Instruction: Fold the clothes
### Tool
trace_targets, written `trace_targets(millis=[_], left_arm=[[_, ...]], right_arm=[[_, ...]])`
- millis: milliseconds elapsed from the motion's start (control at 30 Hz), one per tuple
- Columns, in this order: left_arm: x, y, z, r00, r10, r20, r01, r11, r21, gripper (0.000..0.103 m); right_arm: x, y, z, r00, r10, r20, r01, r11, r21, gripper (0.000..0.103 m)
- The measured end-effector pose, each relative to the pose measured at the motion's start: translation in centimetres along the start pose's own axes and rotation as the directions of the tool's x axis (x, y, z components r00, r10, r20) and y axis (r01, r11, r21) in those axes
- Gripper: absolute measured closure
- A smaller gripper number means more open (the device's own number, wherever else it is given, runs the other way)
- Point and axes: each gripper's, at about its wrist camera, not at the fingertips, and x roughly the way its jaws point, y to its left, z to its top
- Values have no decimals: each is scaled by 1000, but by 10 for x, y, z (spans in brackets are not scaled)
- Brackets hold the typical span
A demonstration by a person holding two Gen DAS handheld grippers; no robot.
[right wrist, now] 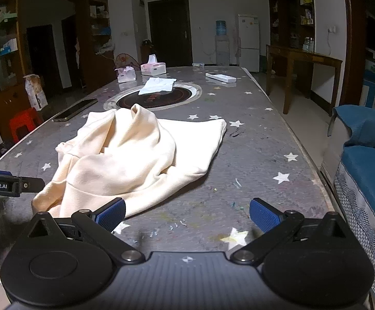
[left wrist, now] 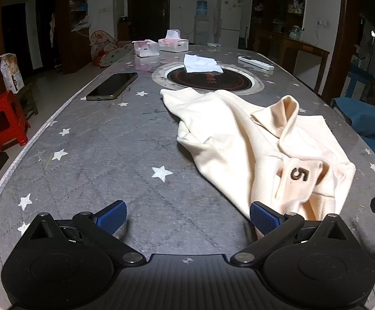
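A cream garment with a "5" patch lies crumpled on the grey star-patterned table. It also shows in the right wrist view. My left gripper is open and empty, low over the table, with its right finger at the garment's near edge. My right gripper is open and empty, with its left finger next to the garment's near hem. The left gripper's side shows at the left edge of the right wrist view.
A phone lies at the table's left. A round hob with a white cloth sits mid-table. Tissue boxes and a remote are at the far end. A red stool stands left, a blue sofa right.
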Motion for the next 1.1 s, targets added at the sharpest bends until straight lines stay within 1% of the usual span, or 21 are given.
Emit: trace_targets(millis=[500, 1100], left_arm=[[-13, -6, -3, 1000, -4, 2, 4, 1000, -23, 0], [-24, -14, -4, 999, -36, 30, 37, 999, -20, 0]], right_arm=[[-10, 5, -6, 1000, 7, 3, -7, 1000, 25, 0], [-6, 9, -12, 1000, 7, 0, -7, 999, 31, 0]])
